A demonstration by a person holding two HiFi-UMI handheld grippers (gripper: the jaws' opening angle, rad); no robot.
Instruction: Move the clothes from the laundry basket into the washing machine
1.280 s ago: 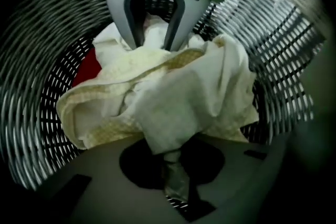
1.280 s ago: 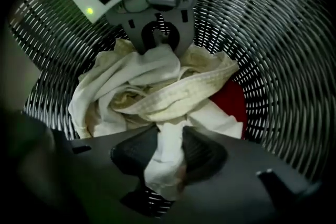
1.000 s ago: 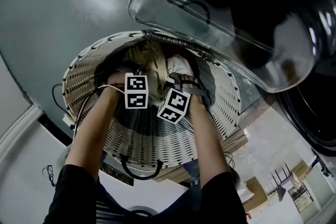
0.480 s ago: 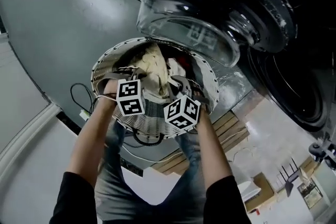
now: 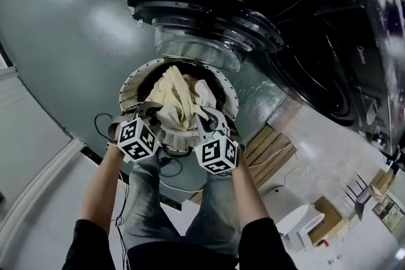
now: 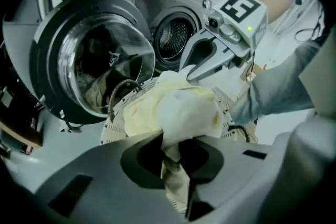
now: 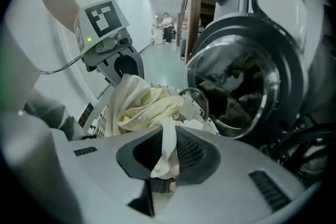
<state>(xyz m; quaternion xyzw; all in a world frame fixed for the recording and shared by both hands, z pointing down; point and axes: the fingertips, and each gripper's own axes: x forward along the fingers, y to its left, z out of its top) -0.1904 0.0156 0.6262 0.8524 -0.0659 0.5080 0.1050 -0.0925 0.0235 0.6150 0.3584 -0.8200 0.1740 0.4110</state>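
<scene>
Glossy grey-green floor (image 5: 57,35) fills the upper left; the washing machine (image 5: 335,73) looms upper right, its glass door (image 5: 196,41) swung open at top centre; just below sits the white laundry basket (image 5: 128,86); over it at centre hangs the cream garment (image 5: 174,98), bunched, stretched left to right; left gripper (image 6: 170,152) and right gripper (image 7: 163,165) each pinch an end, jaws nearly closed on cloth.

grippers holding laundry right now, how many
2. The left gripper grips the cream clothes bundle at its left side, the right gripper at its right, both with jaws shut on fabric, over the laundry basket.
</scene>
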